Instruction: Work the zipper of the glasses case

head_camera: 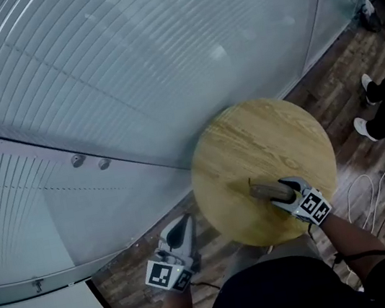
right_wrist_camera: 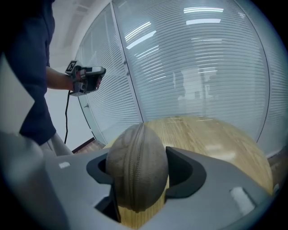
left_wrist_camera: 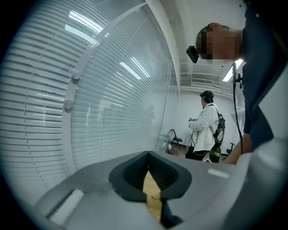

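Right gripper [head_camera: 287, 190] clamps a brown glasses case [right_wrist_camera: 137, 168] between its jaws, the zipper seam running upright down the end that faces its camera, at the near edge of a round wooden worktop [head_camera: 263, 138]. Left gripper [head_camera: 181, 226] is held off to the side over the plank floor [head_camera: 348, 98], jaws pressed together and empty, beside a glass wall [head_camera: 126, 65] with blinds. A second person [left_wrist_camera: 204, 128] in white stands in the background

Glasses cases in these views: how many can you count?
1: the glasses case is gripped in the right claw, over the round wooden table. The left claw is shut and empty; none seems hidden.
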The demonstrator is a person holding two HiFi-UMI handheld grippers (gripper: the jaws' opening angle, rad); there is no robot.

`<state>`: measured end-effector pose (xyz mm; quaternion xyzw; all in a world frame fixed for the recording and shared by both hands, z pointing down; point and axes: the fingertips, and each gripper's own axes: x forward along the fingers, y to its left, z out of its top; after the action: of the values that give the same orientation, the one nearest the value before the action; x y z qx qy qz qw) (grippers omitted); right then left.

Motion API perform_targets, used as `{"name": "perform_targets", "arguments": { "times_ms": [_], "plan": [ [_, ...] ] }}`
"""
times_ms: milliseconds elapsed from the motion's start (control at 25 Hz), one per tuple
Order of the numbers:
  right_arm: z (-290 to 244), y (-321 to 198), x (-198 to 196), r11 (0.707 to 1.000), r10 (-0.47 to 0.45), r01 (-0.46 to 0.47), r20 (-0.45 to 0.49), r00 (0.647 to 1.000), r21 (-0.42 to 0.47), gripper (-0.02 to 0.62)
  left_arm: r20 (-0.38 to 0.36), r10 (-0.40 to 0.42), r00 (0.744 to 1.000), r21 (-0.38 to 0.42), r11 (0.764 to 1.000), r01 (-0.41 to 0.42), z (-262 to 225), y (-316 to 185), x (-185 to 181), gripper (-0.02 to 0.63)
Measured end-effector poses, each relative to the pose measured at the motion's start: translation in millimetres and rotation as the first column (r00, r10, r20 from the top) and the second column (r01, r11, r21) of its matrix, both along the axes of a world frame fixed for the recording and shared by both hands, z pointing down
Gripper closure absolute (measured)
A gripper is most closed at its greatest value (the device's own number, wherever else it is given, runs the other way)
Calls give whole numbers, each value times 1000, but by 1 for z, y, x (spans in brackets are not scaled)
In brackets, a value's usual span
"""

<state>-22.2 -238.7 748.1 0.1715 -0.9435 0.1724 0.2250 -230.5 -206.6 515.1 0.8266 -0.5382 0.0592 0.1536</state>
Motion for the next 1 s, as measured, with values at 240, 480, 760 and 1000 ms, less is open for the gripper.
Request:
{"name": "perform_targets", "arguments": {
  "times_ms": [240, 480, 760, 1000],
  "plan": [
    [-41, -9, 0, 998, 68, -69, 101, 993, 11, 305, -198, 124, 972, 12, 992, -124, 12, -5, 28, 536],
    [-133, -18, 4, 990, 130, -140, 252, 959, 23, 305, -329, 260, 908, 40, 964, -262, 2, -11, 64, 514],
    [-253, -26, 17, 964, 184, -245, 407, 895, 102, 305, -404, 419, 813, 106, 905, -413, -18, -19, 119, 410],
    [-271, -17, -5, 961, 142, -231, 447, 883, 150, 305, -546, 450, 706, 141, 881, -453, 2, -34, 125, 397]
  ]
}}
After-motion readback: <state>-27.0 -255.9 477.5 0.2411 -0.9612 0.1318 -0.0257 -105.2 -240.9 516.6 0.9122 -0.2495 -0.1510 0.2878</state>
